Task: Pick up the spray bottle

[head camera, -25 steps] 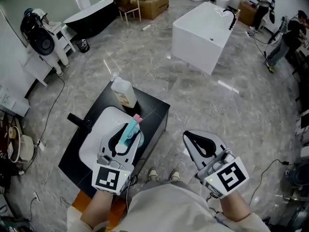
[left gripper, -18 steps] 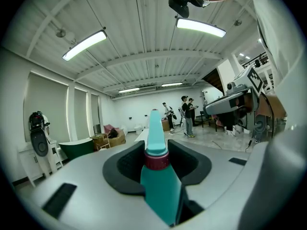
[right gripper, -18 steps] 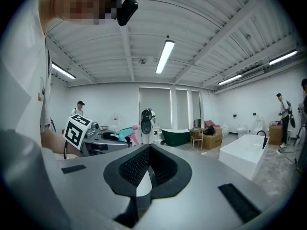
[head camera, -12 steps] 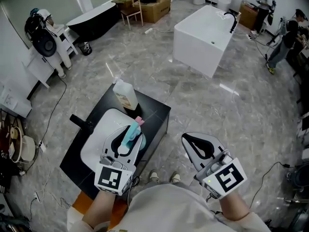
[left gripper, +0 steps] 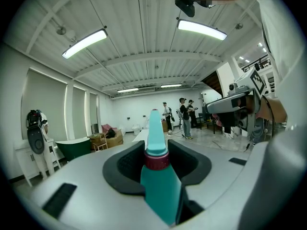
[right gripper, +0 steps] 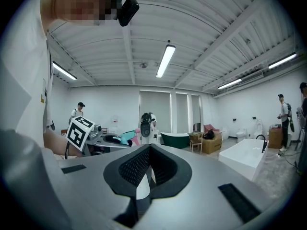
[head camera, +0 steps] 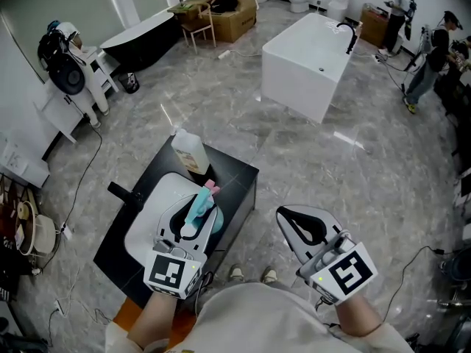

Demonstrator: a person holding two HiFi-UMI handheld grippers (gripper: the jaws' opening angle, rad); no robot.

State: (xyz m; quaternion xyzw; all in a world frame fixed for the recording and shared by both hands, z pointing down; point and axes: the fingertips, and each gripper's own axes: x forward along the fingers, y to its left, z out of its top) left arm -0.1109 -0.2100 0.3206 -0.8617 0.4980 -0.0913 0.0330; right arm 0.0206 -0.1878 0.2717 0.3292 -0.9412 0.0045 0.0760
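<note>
Left tool (left gripper: 156, 146): clamped on the spray bottle (head camera: 198, 205). Its 2 jaws press the teal body from either side, and the dark red collar and tapered top reach past the tips.
Right tool (right gripper: 149, 147): jaws brought together at the tips with nothing between them. It sits at the lower right of the head view, over the floor (head camera: 331, 168) and well apart from the bench (head camera: 235, 175).
Spray bottle: teal with a pink part at its far end, lower centre-left of the head view, over the white basin (head camera: 151, 212). Whether it touches the basin cannot be told.
Basin: set on the black bench, with a black tap (head camera: 125, 193) at its left edge.
Jug (head camera: 190, 151): pale plastic with a label, upright on the bench's far corner, just beyond the basin.
Farther out: a white bathtub (head camera: 305, 61) at upper centre, a dark bathtub (head camera: 140, 29) at upper left, and 2 people (head camera: 434, 54) at the upper right edge.
</note>
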